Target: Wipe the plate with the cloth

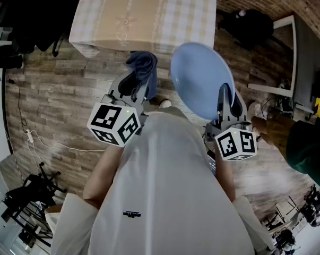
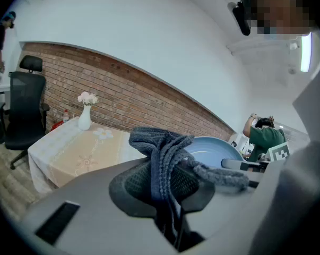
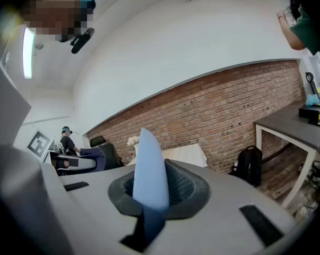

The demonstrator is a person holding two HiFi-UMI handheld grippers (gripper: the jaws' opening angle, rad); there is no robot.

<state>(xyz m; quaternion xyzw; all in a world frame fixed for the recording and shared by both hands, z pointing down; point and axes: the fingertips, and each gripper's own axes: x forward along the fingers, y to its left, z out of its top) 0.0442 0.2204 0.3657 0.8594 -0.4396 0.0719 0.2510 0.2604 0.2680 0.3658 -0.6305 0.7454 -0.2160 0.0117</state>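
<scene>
- Pale blue plate (image 1: 202,81): you've got it up in the air over the floor, its edge pinched in your right tongs (image 1: 226,97), clear of the bench (image 1: 144,15).
- Grey-blue knit cloth (image 1: 144,68): bunched up and clamped in your left tongs (image 1: 134,84), near the plate's rim but not on its face, as far as I can tell.
- Progress: pickup looks sorted, and I'd say all the actual wiping is left to do.
- Count: one plate, one cloth, two tongs, one covered bench, one vase (image 2: 85,117) on it.
</scene>
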